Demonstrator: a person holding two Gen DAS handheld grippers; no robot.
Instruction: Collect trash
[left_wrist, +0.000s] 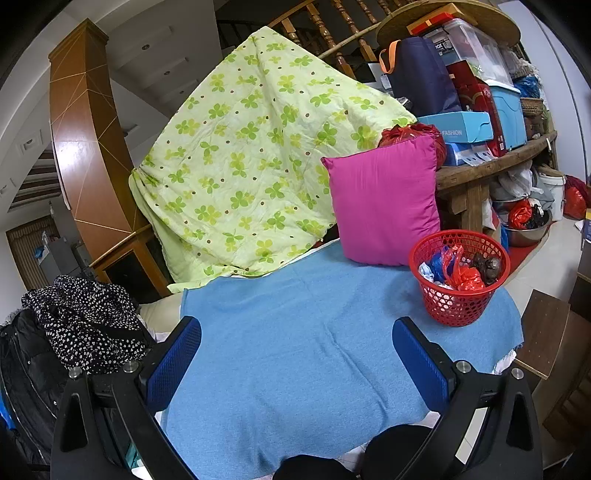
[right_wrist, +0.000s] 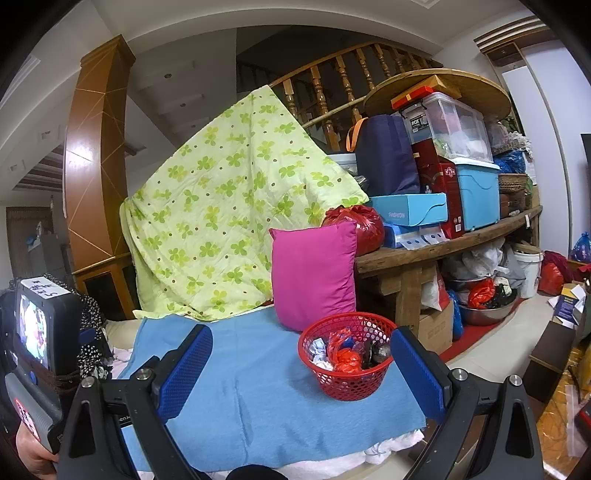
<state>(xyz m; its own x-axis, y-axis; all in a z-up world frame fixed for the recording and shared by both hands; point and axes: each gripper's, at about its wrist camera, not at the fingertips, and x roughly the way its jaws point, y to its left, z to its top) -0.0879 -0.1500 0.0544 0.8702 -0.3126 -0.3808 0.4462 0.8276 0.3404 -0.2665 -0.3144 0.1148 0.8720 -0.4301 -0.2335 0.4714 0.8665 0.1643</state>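
Both tongs spread wide, gripping nothing: left tongs (left_wrist: 297, 363) hang over the bare middle of the blue blanket (left_wrist: 295, 332), right tongs (right_wrist: 301, 373) over the same blanket (right_wrist: 258, 387), nearer its front edge. Red mesh basket (left_wrist: 459, 277) sits upright on the blanket's right side, just in front of the magenta pillow (left_wrist: 384, 206); in the right wrist view the basket (right_wrist: 347, 354) lies between the blue pads, closer to the right one, not touched. Trash (left_wrist: 458, 267) is inside the basket: crumpled red and blue plastic bags, white scraps, a dark lump; same pile (right_wrist: 345, 354) visible from the right. Green clover quilt (left_wrist: 251, 155) drapes down behind the blanket. Wooden worktop (left_wrist: 491, 168) right of the pillow carries boxes, bins and a red bag. Polka-dot garment (left_wrist: 85, 325) heaped at left. In the right wrist view the other handheld unit (right_wrist: 37, 343) shows at lower left, a hand (right_wrist: 33, 454) on its grip.
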